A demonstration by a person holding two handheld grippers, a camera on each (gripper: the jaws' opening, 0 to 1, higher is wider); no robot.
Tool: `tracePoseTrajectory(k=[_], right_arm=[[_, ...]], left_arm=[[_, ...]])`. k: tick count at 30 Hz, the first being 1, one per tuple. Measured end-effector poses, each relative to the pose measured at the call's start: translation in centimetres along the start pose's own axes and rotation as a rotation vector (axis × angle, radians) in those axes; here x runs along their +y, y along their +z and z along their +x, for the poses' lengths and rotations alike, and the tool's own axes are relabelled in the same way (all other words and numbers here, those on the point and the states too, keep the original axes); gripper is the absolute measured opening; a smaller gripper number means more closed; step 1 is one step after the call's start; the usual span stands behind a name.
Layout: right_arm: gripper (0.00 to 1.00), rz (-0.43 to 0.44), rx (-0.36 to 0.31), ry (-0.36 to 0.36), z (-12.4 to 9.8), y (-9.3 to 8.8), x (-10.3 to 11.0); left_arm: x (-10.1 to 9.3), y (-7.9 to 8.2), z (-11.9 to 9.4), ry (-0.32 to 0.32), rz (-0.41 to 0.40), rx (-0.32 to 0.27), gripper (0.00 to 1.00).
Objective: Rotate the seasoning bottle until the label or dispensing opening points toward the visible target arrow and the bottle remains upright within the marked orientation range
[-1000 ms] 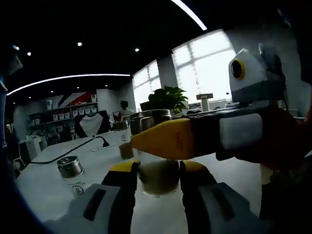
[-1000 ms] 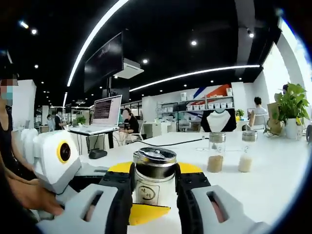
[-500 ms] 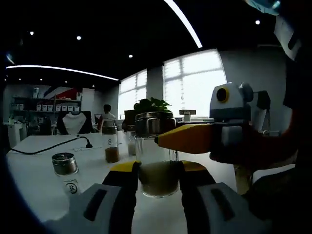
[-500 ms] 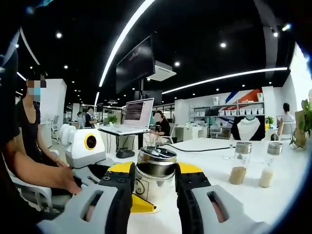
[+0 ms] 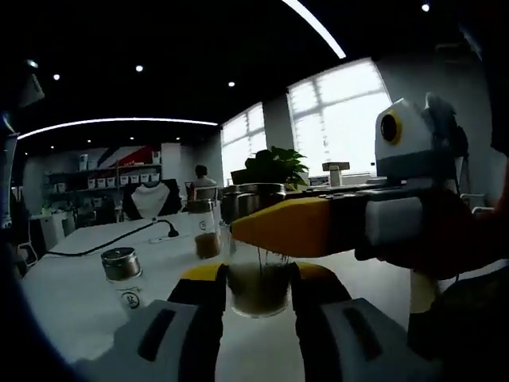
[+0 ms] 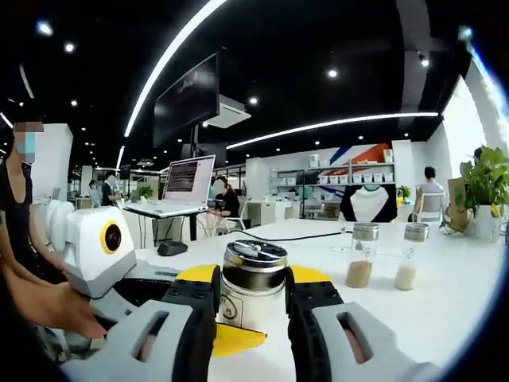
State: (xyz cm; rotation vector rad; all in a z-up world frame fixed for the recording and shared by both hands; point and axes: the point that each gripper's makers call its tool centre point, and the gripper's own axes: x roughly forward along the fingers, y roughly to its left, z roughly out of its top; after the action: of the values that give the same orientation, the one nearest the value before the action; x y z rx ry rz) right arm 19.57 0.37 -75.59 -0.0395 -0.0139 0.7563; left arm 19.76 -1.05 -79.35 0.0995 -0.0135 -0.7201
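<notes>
Seasoning bottle: clear glass, steel lid (image 6: 253, 280), upright on white counter (image 6: 445, 302).
Left hand-held gripper (image 5: 258, 290): clamped on bottle body.
Right hand-held gripper (image 6: 251, 296): clamped below lid.
Risk: tipping may be caused by uneven twisting.

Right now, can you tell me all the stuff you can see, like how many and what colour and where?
seasoning bottle: one, clear glass with a shiny metal lid, upright between both grippers' jaws.
spare jars: two, clear with silver lids and tan or pale powder, standing on the table to the right in the right gripper view.
short jar: one, silver lid, on the table at the left in the left gripper view.
table: one, white, under everything.
laptop: one, screen lit, on a desk behind.
plant: one, green, by the window.
cable: one, black, across the table.
left gripper: one, grey with yellow tips, around the bottle's lower part.
right gripper: one, grey with yellow tips, closed around the bottle near its lid.
</notes>
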Motion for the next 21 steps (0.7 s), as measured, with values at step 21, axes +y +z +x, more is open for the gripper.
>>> tracePoseTrajectory(k=[21], right_arm=[[0.33,-0.011,0.058,0.199,0.9,-0.7,1.1]], left_arm=[[0.5,0.2,-0.8,-0.025,-0.054,-0.026,0.34]])
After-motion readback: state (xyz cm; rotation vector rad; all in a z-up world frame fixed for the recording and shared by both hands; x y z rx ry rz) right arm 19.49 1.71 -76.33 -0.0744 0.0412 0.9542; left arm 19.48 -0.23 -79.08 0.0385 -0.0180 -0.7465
